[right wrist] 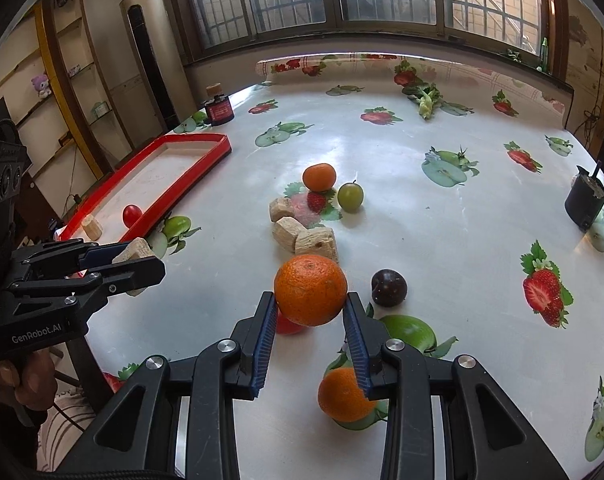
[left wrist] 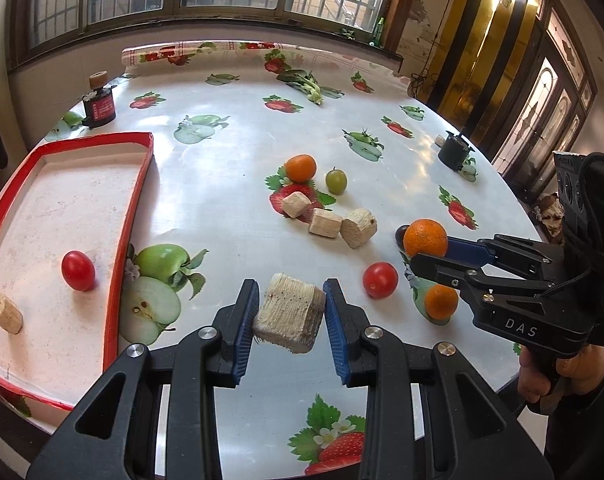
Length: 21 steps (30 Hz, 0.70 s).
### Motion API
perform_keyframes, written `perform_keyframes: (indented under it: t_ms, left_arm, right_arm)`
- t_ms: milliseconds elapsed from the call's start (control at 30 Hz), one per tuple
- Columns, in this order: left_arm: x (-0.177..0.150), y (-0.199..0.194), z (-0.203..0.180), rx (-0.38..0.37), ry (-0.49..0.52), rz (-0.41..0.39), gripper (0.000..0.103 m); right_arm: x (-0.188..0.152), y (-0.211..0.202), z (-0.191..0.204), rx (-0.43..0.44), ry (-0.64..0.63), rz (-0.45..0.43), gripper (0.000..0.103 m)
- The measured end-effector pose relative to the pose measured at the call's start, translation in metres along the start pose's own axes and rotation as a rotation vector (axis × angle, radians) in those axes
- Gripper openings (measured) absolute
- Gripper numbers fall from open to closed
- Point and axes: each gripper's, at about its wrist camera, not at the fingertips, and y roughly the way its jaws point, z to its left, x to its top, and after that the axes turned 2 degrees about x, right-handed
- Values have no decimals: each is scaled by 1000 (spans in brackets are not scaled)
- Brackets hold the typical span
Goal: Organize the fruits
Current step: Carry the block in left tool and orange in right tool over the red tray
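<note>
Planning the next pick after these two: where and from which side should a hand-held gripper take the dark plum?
Grip the dark plum across its round middle, coming from above. It sits alone on the table, clear of the beige chunks, so both fingers likely fit around its widest part.

I see the red-rimmed tray (left wrist: pixel 130 216) at the left edge of the surface, holding a red tomato (left wrist: pixel 78 270) and a pale chunk (left wrist: pixel 5 311). Right of the tray, my left tool clamps a pale fibrous block (left wrist: pixel 290 312); further right my right tool grips an orange (right wrist: pixel 310 290). Beyond lie three pale chunks (left wrist: pixel 326 222), a small orange (left wrist: pixel 300 168), a green plum (left wrist: pixel 336 181), a dark plum (right wrist: pixel 389 287), another tomato (left wrist: pixel 379 279) and another orange (right wrist: pixel 342 398).
</note>
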Motion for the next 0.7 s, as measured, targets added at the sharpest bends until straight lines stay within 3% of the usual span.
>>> perform_keyframes:
  t_ms: [700]
  left_arm:
    - [4, -14, 73, 97, -101, -22, 30]
  right_arm:
    - [36, 39, 62, 84, -109, 34, 35]
